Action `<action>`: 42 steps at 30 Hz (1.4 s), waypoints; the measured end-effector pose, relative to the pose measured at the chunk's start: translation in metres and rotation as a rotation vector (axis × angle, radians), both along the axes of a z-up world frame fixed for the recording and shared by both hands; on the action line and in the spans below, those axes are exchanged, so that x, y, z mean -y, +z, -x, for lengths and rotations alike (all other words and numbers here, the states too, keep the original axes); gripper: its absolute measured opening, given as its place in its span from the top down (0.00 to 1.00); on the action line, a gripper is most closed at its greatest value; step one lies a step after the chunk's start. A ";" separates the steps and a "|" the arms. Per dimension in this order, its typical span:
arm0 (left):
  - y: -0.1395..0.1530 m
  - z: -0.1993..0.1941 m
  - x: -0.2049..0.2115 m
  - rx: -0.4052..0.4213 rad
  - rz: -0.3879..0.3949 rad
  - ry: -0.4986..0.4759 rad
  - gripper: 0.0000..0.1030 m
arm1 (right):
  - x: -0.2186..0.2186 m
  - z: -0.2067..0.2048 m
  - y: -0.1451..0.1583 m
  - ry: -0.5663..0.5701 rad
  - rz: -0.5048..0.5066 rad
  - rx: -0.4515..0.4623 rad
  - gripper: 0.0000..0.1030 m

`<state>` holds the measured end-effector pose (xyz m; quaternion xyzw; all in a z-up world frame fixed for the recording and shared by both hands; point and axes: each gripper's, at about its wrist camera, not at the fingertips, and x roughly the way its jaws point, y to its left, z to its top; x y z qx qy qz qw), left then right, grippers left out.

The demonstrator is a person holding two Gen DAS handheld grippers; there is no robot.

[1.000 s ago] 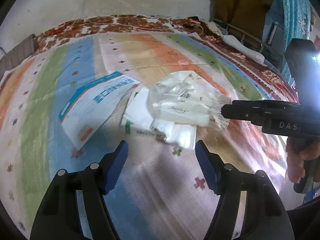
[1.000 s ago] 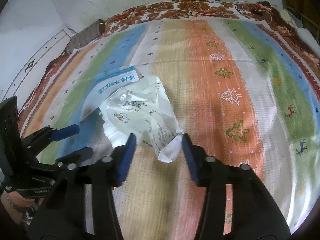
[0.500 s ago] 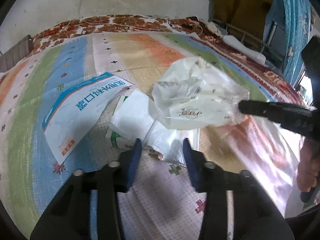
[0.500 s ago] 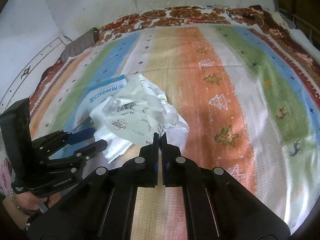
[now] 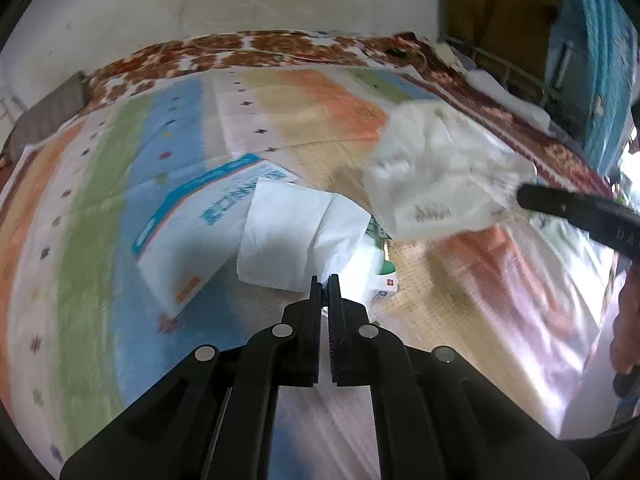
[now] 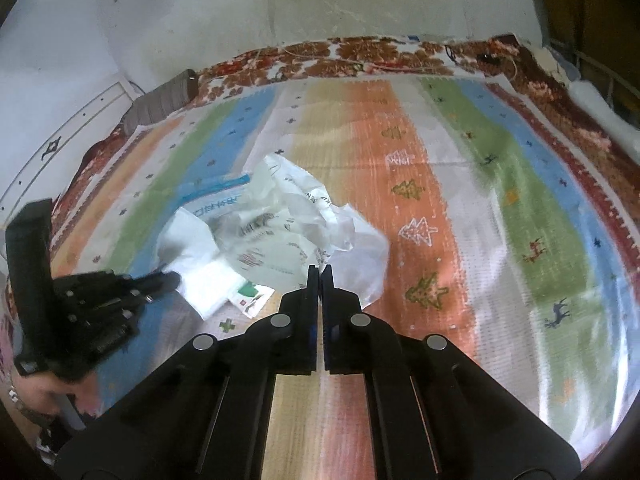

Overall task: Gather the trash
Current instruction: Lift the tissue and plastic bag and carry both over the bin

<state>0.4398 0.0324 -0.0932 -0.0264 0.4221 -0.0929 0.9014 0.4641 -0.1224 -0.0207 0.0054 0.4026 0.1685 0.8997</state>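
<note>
- The left gripper has just been closing: a second ago its jaws stood wide above the trash pile, half a second ago they were half closed, and now they are clamped together on the near edge of a white tissue.
- The tissue now stands up from the mat as a folded sheet; earlier it lay flat under the bag.
- The right gripper is clenched on a corner of the crumpled clear bag. Its jaws stood open around that corner a second ago and were already shut half a second ago.
- In the left view the bag hangs off the tip of the right gripper, clear of the mat and further up and to the right than before, when it rested on the pile.
- With the bag lifted, a small packet with green print shows just behind the tissue; earlier it was mostly covered.
- The blue-and-white envelope lies flat on the striped mat to the left of the tissue, partly under it, in the same spot as before.
- In the right view the left gripper touches the tissue at the left of the pile.
</note>
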 end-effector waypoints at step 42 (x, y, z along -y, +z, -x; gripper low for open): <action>0.151 0.196 -0.028 0.154 0.273 0.152 0.98 | -0.018 0.187 0.112 0.161 -0.009 0.179 1.00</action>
